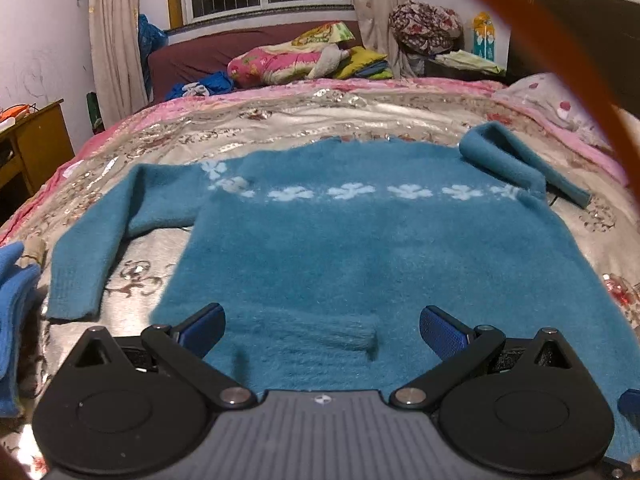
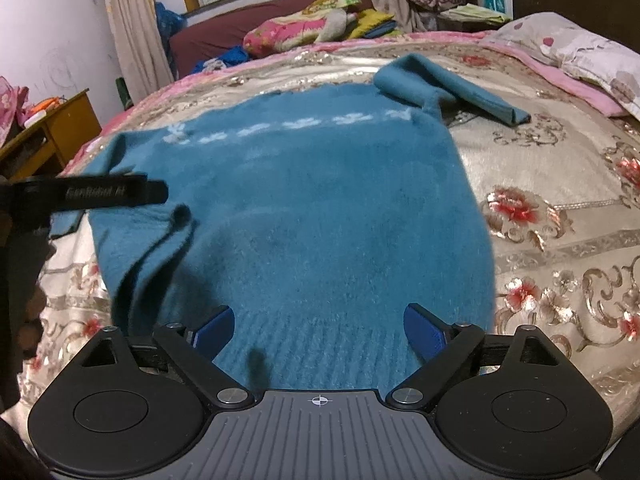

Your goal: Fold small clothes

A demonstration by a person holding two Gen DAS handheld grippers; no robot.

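Where sweater blurs, hem indistinct

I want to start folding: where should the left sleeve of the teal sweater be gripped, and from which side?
Probably at the cuff of the left sleeve. It lies flat, bent toward the hem, clear of the body, so the left hand-held gripper can approach from the near left.

teal sweater, whitish flower band, floral bedspread
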